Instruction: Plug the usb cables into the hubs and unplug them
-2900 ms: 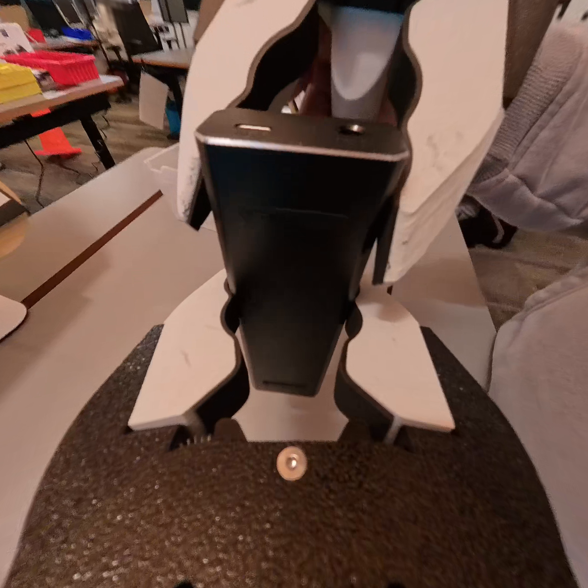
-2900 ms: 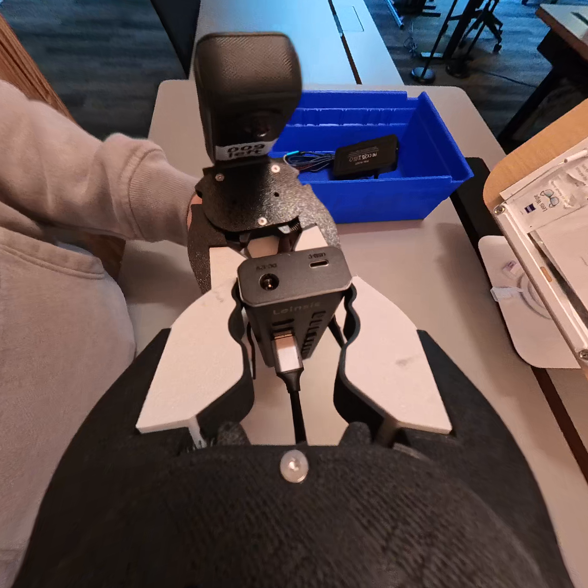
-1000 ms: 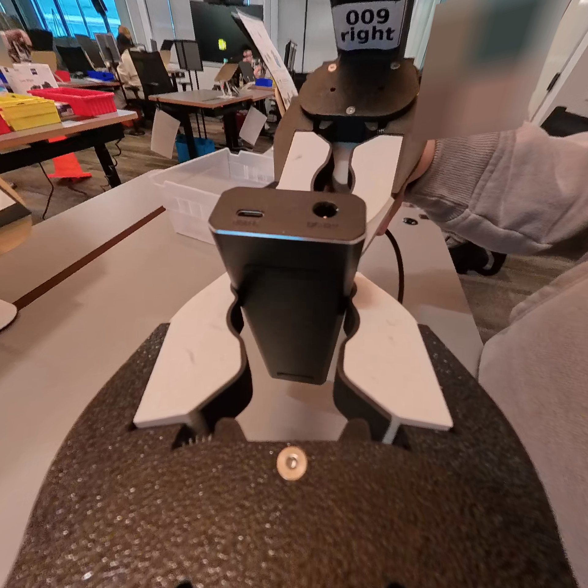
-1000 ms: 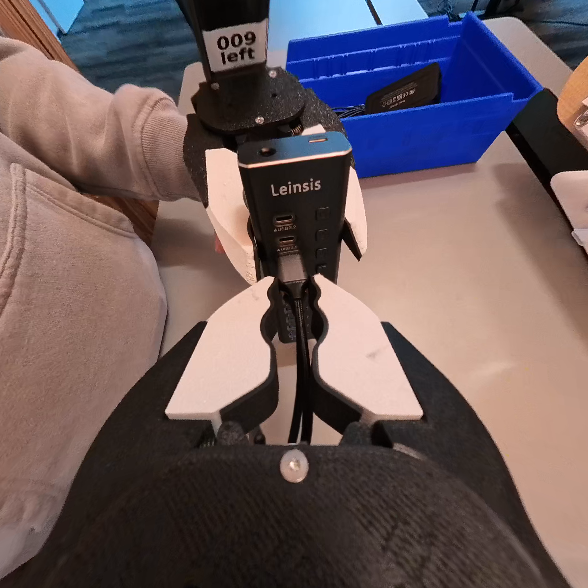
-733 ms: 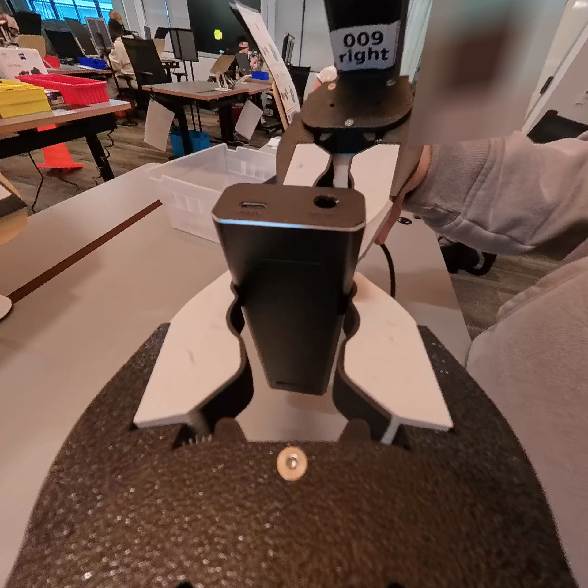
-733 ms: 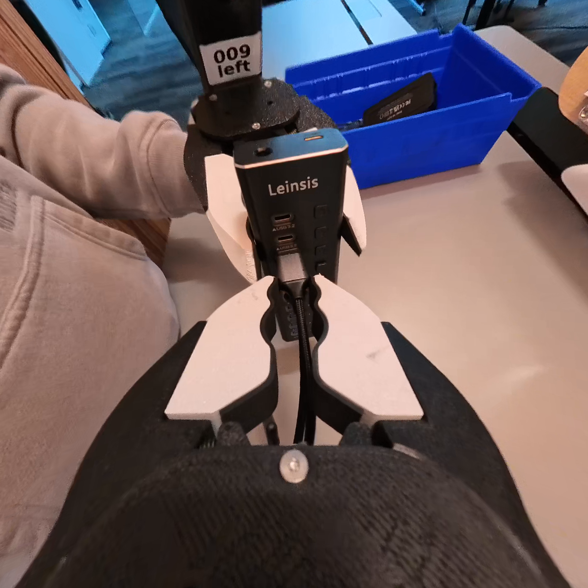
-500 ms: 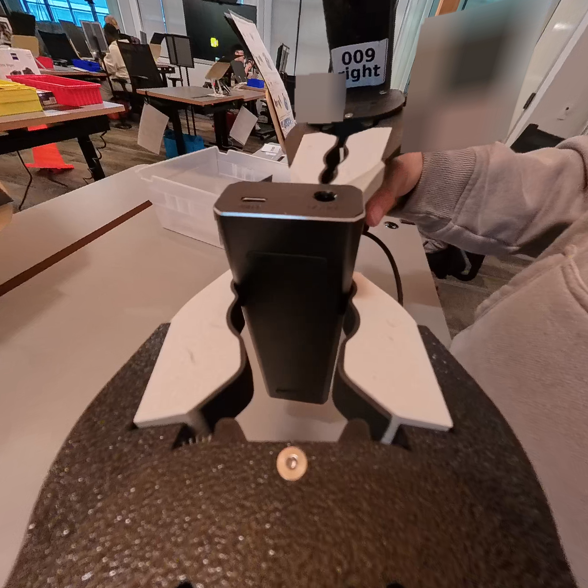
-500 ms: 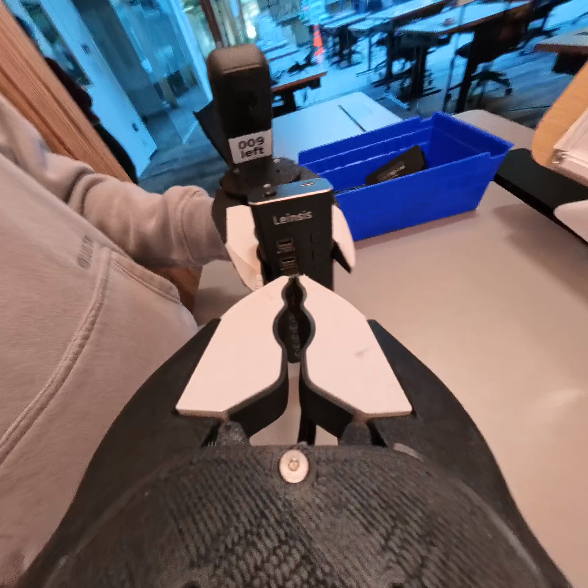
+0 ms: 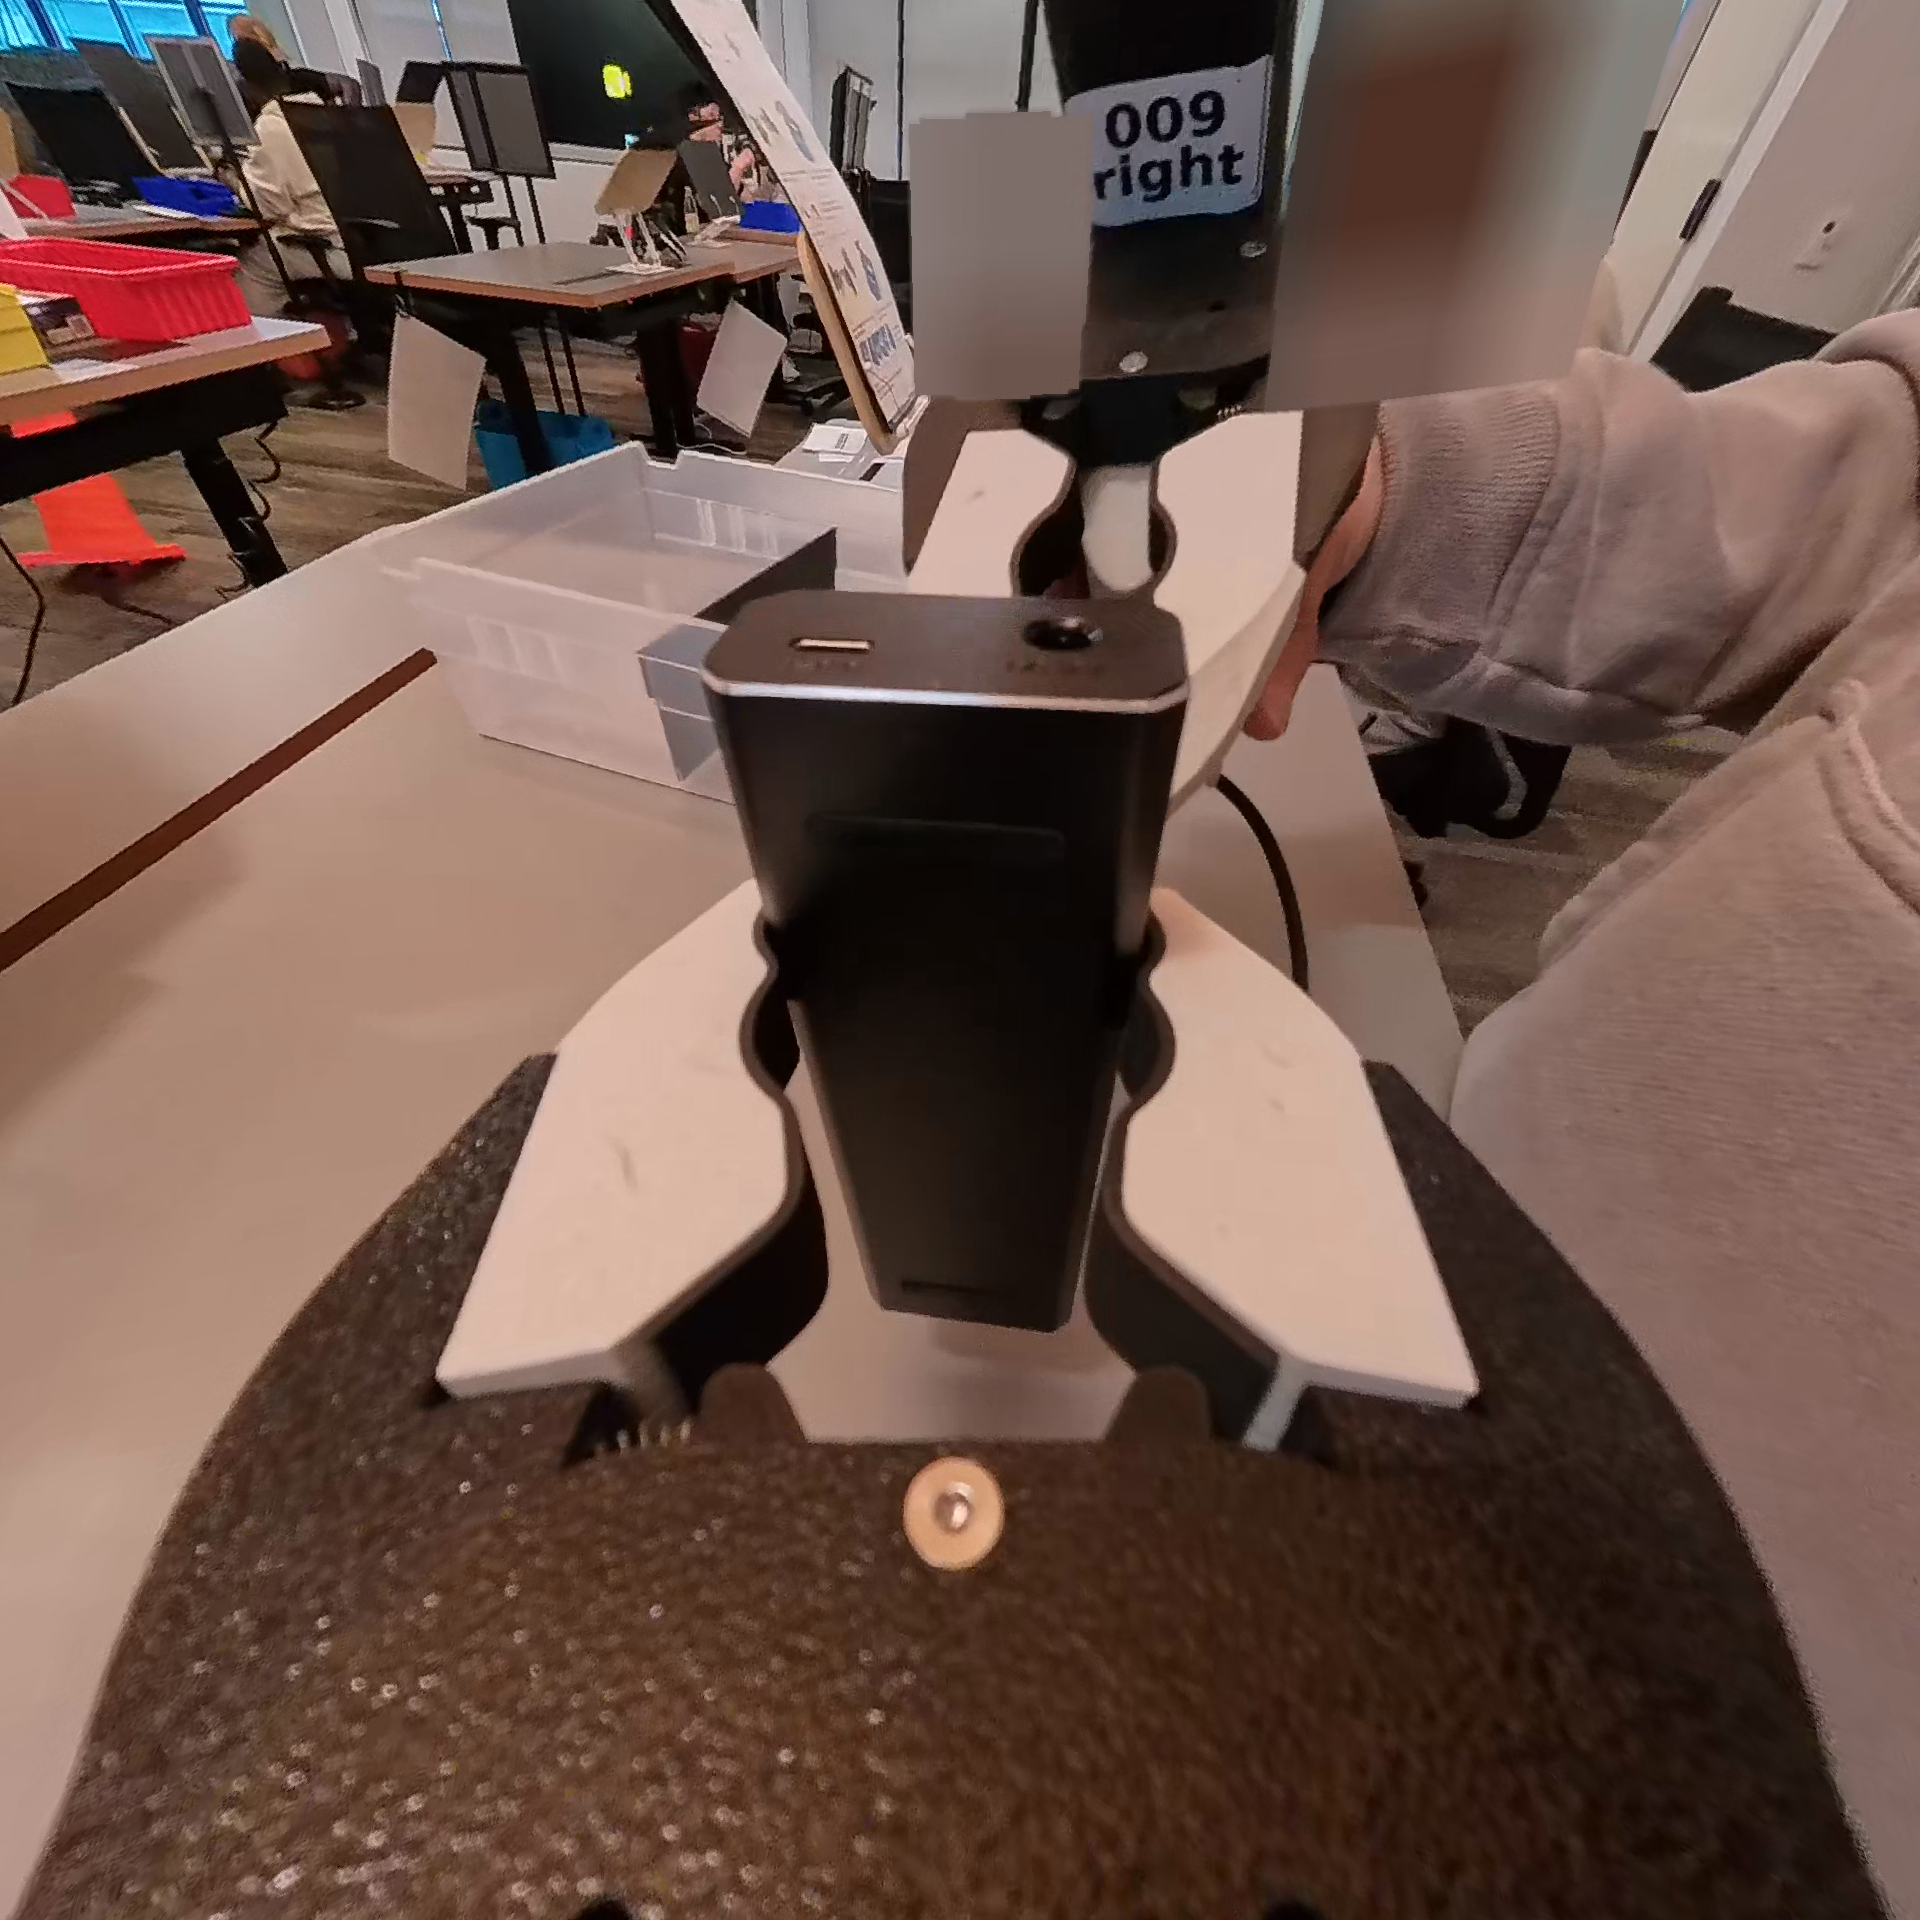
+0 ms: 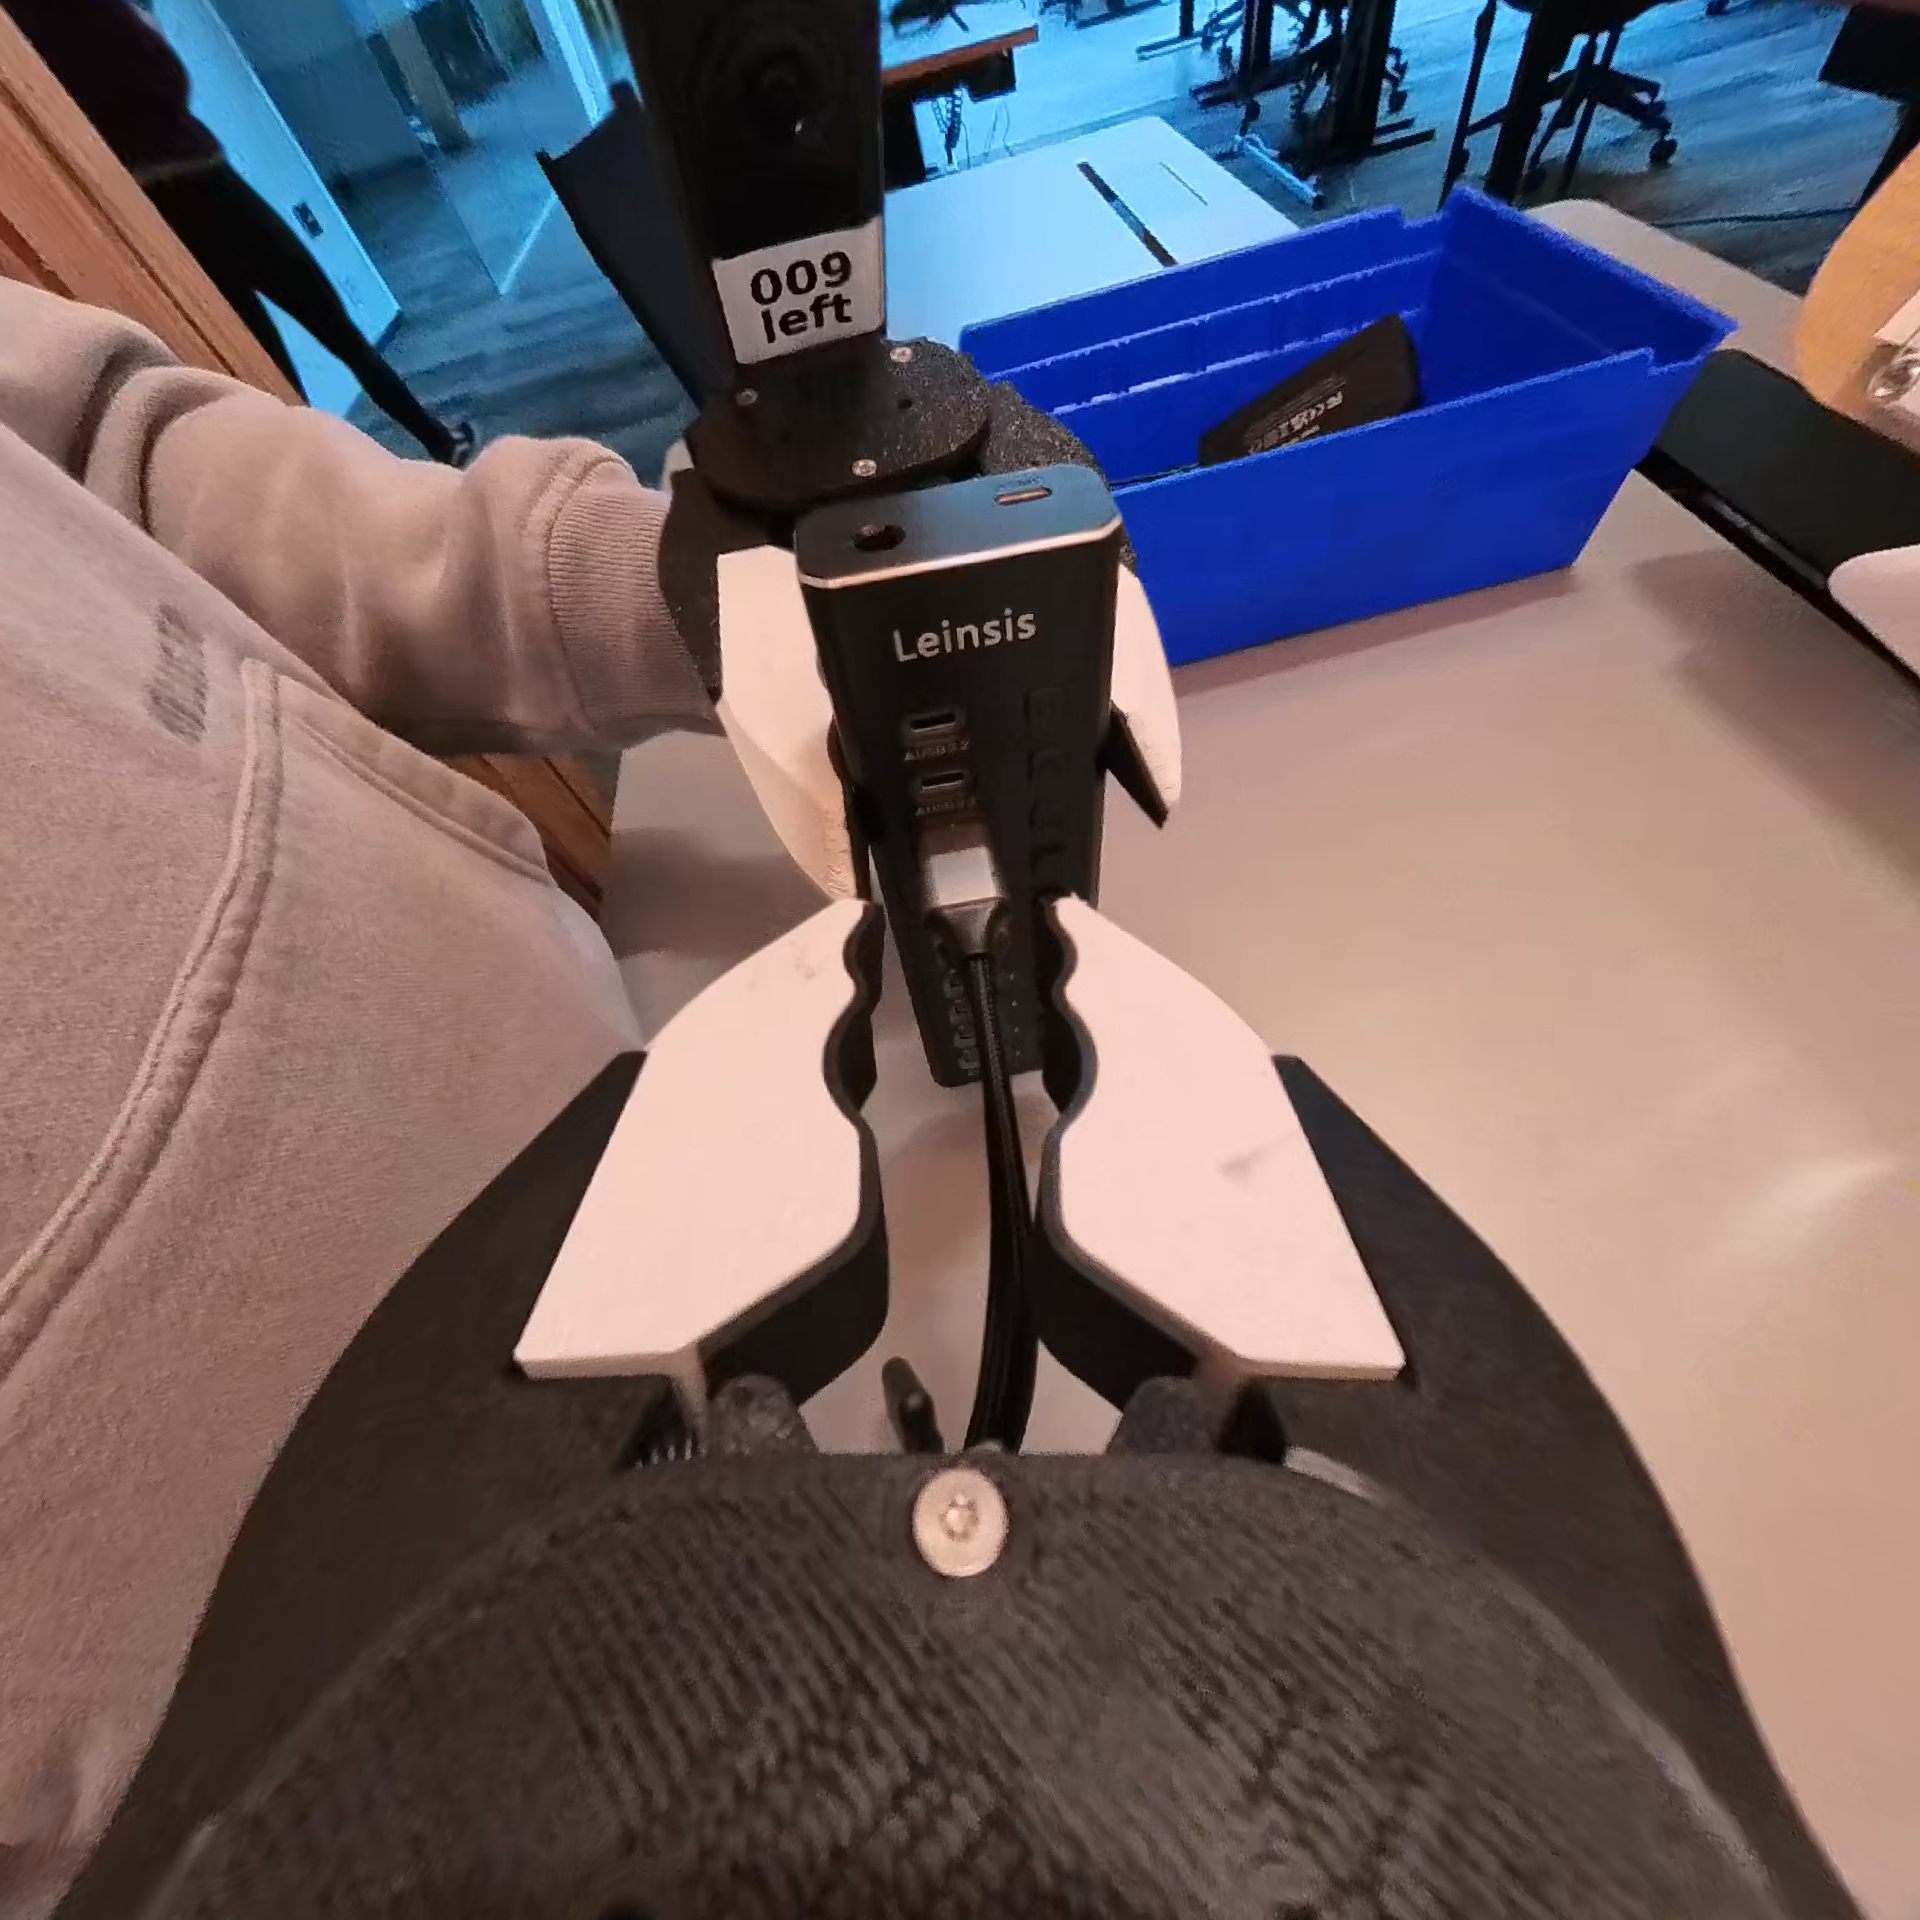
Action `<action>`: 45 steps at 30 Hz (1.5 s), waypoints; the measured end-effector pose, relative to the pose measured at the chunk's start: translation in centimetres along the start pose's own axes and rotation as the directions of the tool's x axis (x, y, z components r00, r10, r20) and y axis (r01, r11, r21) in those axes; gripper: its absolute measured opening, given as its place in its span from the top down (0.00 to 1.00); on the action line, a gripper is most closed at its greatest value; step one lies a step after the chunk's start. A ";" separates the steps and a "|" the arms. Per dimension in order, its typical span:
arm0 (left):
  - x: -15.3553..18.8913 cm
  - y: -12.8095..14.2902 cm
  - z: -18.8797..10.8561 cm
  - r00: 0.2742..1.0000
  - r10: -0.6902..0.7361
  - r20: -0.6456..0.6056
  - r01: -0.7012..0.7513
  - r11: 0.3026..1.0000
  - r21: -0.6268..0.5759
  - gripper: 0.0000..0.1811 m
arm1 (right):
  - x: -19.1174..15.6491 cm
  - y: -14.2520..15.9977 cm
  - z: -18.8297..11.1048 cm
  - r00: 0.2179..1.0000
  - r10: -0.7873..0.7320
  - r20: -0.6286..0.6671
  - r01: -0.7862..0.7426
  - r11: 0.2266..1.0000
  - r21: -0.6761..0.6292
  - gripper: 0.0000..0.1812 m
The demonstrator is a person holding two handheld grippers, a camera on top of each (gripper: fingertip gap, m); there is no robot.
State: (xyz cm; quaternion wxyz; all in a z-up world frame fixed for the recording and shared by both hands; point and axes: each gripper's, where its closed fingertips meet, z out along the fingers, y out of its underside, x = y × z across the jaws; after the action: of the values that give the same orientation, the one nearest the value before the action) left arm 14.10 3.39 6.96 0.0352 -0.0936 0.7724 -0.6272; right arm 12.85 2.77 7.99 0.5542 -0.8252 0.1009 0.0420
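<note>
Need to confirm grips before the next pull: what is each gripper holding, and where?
Left gripper clamps the black hub by its two side edges, mid-body. Right gripper is open, fingers either side of the plugged cable, holding nothing.

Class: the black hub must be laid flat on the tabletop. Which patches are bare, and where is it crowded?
Bare: grey tabletop right of the black USB hub, before the blue plastic bin; also tabletop left of it, before the clear plastic bin. Crowded: around both grippers and the black cable.

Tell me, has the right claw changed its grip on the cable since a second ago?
Yes. The right gripper has opened: its fingers now stand apart around the cable plug, still seated in the hub.
</note>
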 end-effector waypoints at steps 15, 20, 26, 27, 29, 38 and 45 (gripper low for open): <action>-0.3 -0.2 -0.1 1.000 0.007 -0.008 -0.007 0.999 0.043 0.67 | 0.4 0.4 0.7 1.000 0.015 -0.026 -0.013 0.997 0.081 0.94; -0.3 -0.3 -0.1 1.000 0.004 0.006 -0.005 0.998 0.057 0.67 | 0.4 0.1 0.6 0.999 0.040 -0.035 -0.036 0.993 0.109 0.92; -0.3 -0.7 -0.6 1.000 0.023 0.001 -0.023 0.996 0.080 0.67 | 0.1 -0.4 0.6 0.999 0.039 -0.017 -0.037 0.993 0.110 0.93; -0.2 -0.8 -0.7 1.000 0.023 -0.009 -0.022 0.996 0.091 0.67 | -0.1 -0.6 0.6 0.999 0.052 0.004 -0.052 0.992 0.115 0.94; 0.0 -1.0 -0.8 0.999 0.032 -0.011 -0.031 0.995 0.092 0.67 | -0.3 -0.9 0.3 0.997 0.075 0.025 -0.077 0.991 0.110 0.95; 0.9 -2.1 -0.2 0.996 0.084 -0.038 -0.082 0.995 0.055 0.67 | -1.0 -1.2 -1.2 0.999 -0.036 0.018 0.036 0.998 -0.045 0.95; -2.8 -1.5 -7.0 0.991 0.049 0.125 -0.053 0.998 0.022 0.67 | 4.4 -1.2 -14.7 0.957 -0.006 -0.290 0.002 1.000 -0.015 0.95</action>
State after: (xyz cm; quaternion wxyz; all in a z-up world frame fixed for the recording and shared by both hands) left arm 15.84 10.36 9.71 0.1005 -0.1123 0.7629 -0.6287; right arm 16.80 -10.91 13.95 0.5277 -0.8265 0.1790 -0.0797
